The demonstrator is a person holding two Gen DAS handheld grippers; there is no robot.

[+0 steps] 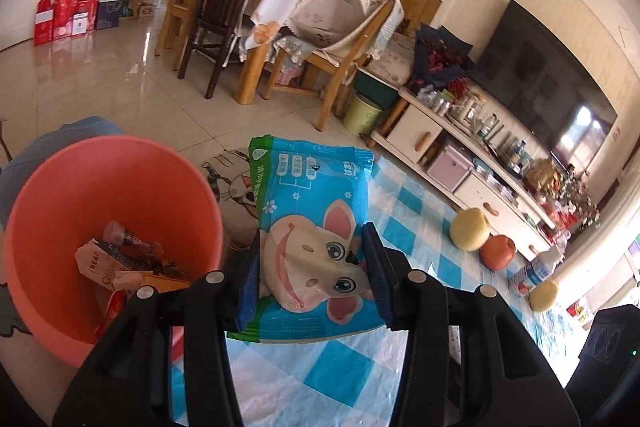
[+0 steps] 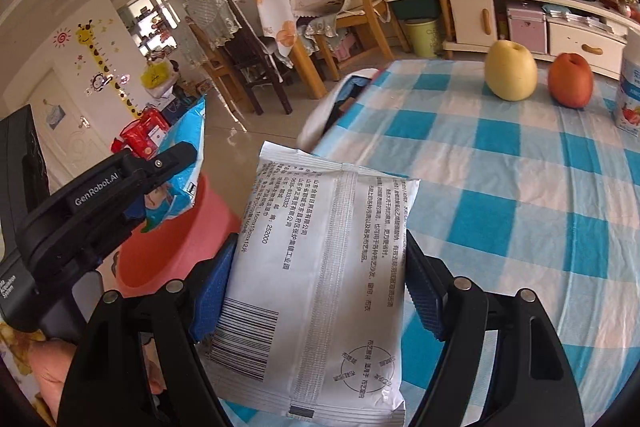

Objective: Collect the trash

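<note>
In the left wrist view, the left gripper is closed on a blue packet with a cartoon animal; both pads press its sides and the packet stands up between them. The pink bin is to the left, near, beside the table edge, and it already holds some wrappers. The packet is over the checked cloth, not yet over the bin. If the fingers open now, I think the packet falls on the table or on the floor between table and bin. The grip is only on the lower part, so the soft packet can bend and slip.

In the right wrist view, the right gripper is clamped on a white packet, printed side up, over the near left part of the table. The left gripper is at the left, just above the bin, with its blue packet. Both hands go to the same bin, so they can hit each other there. A pear and an apple stand far on the table, well apart; they are probably not trash and a wide swing could roll them.
</note>
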